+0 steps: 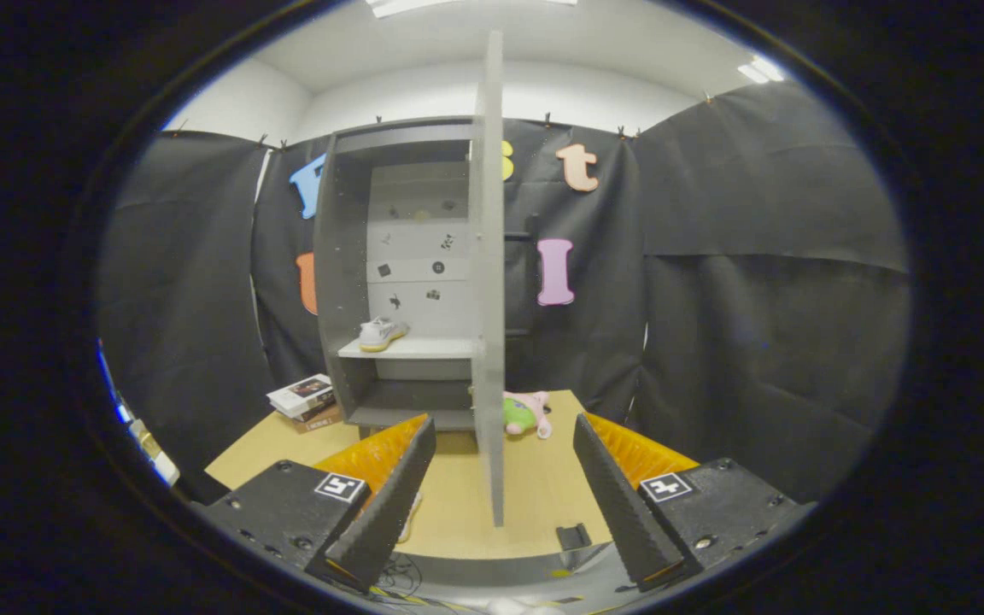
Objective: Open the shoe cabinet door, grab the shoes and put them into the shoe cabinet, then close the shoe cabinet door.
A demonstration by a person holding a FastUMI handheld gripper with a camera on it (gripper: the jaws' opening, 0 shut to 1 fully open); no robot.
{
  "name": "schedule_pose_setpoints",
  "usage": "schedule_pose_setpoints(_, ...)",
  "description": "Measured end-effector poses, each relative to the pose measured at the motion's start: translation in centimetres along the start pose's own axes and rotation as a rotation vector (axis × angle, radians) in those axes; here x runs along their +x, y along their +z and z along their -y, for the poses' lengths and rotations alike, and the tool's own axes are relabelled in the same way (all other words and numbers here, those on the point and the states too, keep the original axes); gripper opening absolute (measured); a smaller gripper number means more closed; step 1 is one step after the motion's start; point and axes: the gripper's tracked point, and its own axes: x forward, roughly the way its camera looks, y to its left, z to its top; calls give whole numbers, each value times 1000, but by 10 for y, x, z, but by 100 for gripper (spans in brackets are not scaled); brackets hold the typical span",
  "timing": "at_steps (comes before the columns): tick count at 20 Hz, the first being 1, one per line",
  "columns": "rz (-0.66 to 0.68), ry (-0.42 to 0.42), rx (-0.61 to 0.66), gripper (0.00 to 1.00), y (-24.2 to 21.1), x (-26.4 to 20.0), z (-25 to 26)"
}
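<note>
Black cloth walls close off the booth behind a pale wooden counter [543,495], and on it stands the grey shoe cabinet [347,282]. Its door [489,282] is swung fully out, edge-on toward the camera, so the opening step looks done. One white shoe [382,333] with a tan sole lies on the cabinet's middle shelf [424,348], near its left wall, so at least that one has been put away. A pale shape [411,517] pokes out from behind the left finger on the counter; it might be a second shoe, but too little of it shows to say. If so, one more placement is left, and closing the door is clearly not yet done.

The hand-held gripper [500,491] is spread wide and holds nothing, its fingers either side of the door's lower edge without touching it.

Counted: one cabinet, one door, one shoe plainly seen, one small stack of books [306,399] left of the cabinet, and one pink and green plush toy [526,413] just right of the door.
</note>
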Motion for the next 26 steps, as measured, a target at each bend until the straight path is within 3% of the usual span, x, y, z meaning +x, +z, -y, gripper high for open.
schedule_pose_setpoints(7,-124,124,-46,100,-110,45,-119)
schedule_pose_setpoints(14,-200,240,-85,100,-208,124,-205)
schedule_pose_setpoints(18,-321,258,-36,100,-270,170,-220)
schedule_pose_setpoints(26,-494,213,-22,100,-341,236,-227)
